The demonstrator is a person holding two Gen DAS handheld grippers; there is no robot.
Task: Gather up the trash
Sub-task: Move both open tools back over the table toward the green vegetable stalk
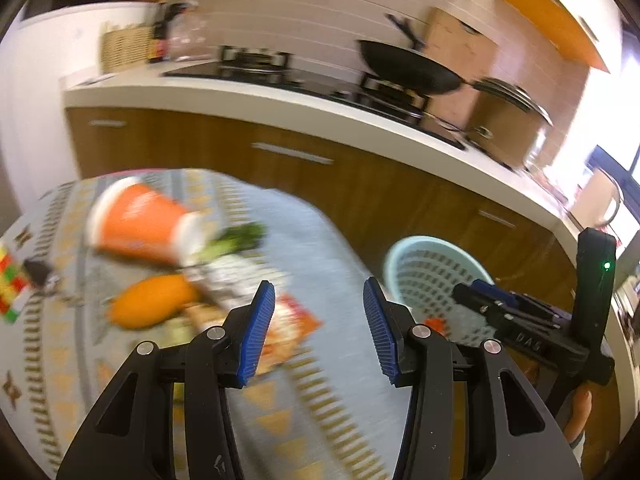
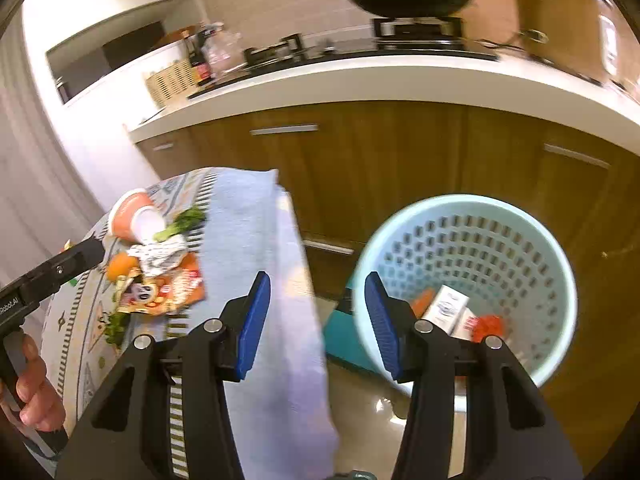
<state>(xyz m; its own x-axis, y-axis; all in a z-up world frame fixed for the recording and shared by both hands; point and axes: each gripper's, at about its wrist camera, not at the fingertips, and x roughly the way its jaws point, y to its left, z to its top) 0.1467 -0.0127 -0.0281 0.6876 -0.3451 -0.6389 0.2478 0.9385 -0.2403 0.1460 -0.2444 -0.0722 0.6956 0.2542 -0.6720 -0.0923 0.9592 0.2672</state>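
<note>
Two hand-held grippers — angled down, agape

The black body of the left gripper, seen at the left edge of the right wrist view, carries white lettering that reads "Robot.AI", cut off at the frame edge. The right gripper, at the right of the left wrist view, bears raised letters that look like "DAS". Print on the snack wrapper on the table is too blurred to read.
</note>
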